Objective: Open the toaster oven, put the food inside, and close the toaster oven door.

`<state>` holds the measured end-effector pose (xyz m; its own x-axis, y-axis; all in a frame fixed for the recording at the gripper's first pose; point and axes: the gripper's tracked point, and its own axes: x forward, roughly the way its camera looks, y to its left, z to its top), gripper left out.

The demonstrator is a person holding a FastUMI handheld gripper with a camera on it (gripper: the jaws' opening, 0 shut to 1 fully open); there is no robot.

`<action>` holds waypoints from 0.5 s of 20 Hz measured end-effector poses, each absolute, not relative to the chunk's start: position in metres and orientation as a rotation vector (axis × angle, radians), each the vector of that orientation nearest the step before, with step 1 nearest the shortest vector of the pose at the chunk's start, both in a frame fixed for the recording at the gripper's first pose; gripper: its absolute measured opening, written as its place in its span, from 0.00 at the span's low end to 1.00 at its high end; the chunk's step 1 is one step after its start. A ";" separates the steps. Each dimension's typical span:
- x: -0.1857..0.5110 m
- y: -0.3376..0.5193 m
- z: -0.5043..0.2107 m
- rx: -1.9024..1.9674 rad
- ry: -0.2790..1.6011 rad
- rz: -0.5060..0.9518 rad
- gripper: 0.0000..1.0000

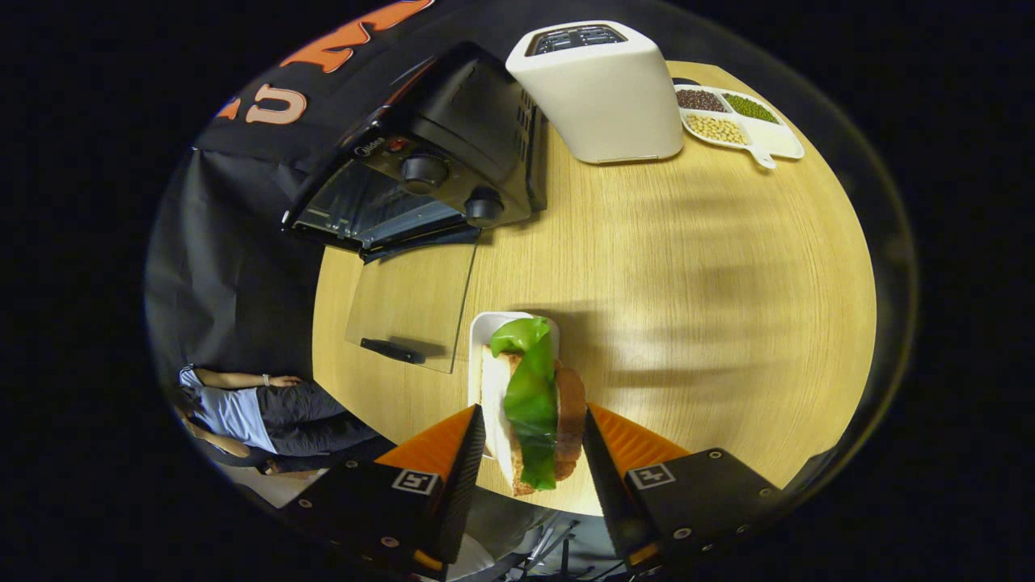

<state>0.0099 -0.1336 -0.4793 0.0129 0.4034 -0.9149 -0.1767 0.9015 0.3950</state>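
Note:
A sandwich of white bread, a green lettuce leaf and a brown patty stands on edge between my fingers. My gripper is shut on it, one finger against the bread and the other against the patty. Its far end hangs over a small white plate on the wooden table. Beyond the plate to the left stands the black toaster oven. Its glass door is folded fully down over the table, with the black handle at the near edge. The oven's cavity is dark.
A white slot toaster stands beside the oven on its right. A white divided tray of beans lies at the table's far right. A person sits beyond the table's left edge.

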 end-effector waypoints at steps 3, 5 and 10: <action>0.009 -0.130 -0.476 0.262 1.523 0.432 0.46; 0.007 -0.131 -0.469 0.242 1.494 0.422 0.32; -0.002 -0.133 -0.440 0.281 1.442 0.363 0.25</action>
